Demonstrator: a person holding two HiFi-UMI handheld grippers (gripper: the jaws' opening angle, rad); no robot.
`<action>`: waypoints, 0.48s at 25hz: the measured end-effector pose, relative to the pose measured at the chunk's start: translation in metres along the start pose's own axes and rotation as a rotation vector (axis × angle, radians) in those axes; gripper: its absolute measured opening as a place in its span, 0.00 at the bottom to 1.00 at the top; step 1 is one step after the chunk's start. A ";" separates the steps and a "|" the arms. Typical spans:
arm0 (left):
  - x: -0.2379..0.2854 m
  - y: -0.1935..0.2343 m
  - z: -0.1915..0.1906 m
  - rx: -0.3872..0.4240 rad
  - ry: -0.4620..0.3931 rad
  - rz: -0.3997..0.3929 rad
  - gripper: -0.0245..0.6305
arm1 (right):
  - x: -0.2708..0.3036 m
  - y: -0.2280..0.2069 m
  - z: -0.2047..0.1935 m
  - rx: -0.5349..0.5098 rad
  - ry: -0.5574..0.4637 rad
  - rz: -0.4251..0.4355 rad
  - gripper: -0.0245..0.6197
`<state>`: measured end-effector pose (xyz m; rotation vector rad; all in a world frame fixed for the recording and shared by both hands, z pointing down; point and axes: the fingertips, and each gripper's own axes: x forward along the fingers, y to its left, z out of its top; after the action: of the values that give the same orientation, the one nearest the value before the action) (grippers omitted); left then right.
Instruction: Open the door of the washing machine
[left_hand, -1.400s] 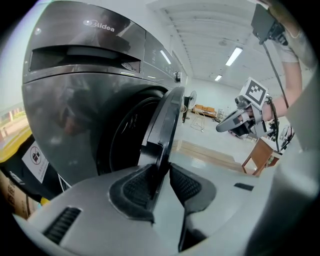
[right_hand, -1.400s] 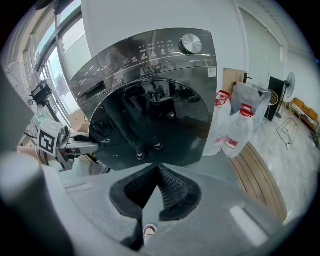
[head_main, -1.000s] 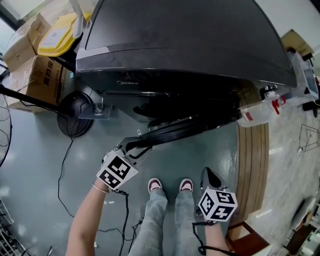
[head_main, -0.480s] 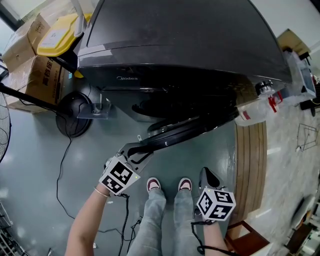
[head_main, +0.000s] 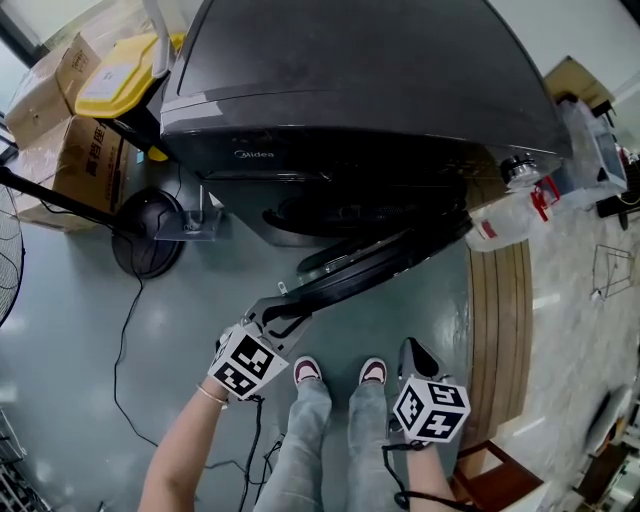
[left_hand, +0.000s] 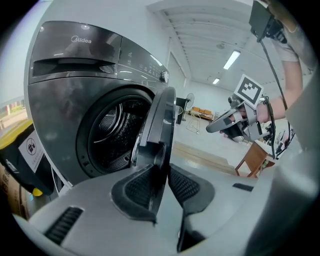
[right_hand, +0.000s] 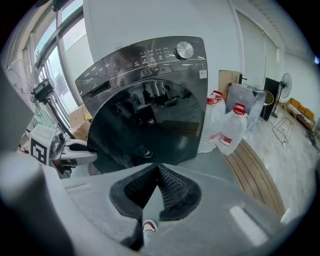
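At 7 o'clock in the head view, the left gripper (head_main: 283, 318) holds the free edge of the door (head_main: 380, 262). The door is swung partway out from the washing machine (head_main: 360, 80). The right gripper (head_main: 420, 357) hangs idle at 5 o'clock, probably not needed.

From the left gripper view, the pads pinch the door rim, and the jaws have just been closing, likely to keep hold. The drum (left_hand: 112, 132) shows at 9 o'clock.

From the right gripper view, the jaws are pressed together on nothing and face the door's outer side at 12 o'clock.

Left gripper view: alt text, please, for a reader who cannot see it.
The left gripper clamps the edge of the partly open door of the washing machine, its jaws having just closed further; the drum shows behind. At right, the right gripper hangs in the air.
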<state>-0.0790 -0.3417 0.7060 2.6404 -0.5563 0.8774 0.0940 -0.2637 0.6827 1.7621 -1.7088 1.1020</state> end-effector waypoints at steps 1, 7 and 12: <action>0.000 -0.003 0.000 -0.005 -0.003 0.001 0.17 | -0.001 0.000 0.000 0.001 -0.001 -0.001 0.05; -0.001 -0.014 -0.003 -0.026 -0.009 -0.003 0.17 | -0.008 0.004 0.002 -0.024 -0.010 0.003 0.05; 0.002 -0.027 -0.007 -0.038 -0.007 0.005 0.17 | -0.013 0.003 -0.003 -0.044 -0.015 0.015 0.05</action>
<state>-0.0694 -0.3160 0.7080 2.6105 -0.5760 0.8504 0.0911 -0.2542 0.6738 1.7374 -1.7439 1.0520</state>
